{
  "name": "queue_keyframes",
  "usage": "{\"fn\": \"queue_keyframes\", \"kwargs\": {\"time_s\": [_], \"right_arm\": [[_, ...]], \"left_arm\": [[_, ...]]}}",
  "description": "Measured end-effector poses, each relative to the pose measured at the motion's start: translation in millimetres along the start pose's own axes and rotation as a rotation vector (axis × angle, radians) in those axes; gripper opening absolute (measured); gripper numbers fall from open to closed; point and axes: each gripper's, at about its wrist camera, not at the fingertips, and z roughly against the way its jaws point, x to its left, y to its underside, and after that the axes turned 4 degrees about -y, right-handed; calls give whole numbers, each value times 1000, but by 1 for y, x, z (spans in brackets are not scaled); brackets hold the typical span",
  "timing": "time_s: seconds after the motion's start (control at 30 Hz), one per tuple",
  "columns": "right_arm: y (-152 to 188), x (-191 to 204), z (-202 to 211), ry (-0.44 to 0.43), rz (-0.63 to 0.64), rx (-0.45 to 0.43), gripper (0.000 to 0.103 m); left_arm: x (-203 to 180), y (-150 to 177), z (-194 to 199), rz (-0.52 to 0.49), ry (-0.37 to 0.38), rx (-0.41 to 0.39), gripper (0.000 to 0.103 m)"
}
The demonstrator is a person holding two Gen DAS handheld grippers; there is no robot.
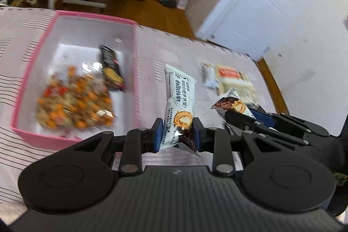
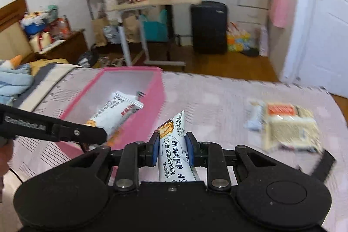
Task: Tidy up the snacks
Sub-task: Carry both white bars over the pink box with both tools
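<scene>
Pink box sits open-topped on the striped bedcover, the evident collecting bin: an orange-speckled snack bag and a dark bar already lie inside.

Left gripper pinches a white wafer packet near its bottom end; long axis runs away from the camera, crimped top end pointing ahead, just right of the box wall. Held by the tail, probably so it can be dropped in lengthwise.

Right gripper likewise clamps a second white packet at mid-length, long axis forward, tip tilted up and a little right, short of the box.

Both packets are airborne, not yet over the box.

Left loose on the cover: a beige cracker pack and a small pale packet, touching or overlapping as far as the blur lets me judge.
</scene>
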Motion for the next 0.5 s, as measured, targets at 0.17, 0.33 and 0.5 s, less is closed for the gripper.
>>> {"fn": "queue_keyframes", "kwargs": {"time_s": [0.17, 0.33, 0.5], "right_arm": [[-28, 29, -41, -105, 8, -14, 30], [-44, 41, -89, -143, 3, 13, 30], [-54, 49, -128, -233, 11, 37, 30]], "left_arm": [[44, -17, 7, 51, -108, -47, 27], [78, -36, 4, 68, -186, -41, 27], [104, -56, -22, 81, -203, -52, 27]]}}
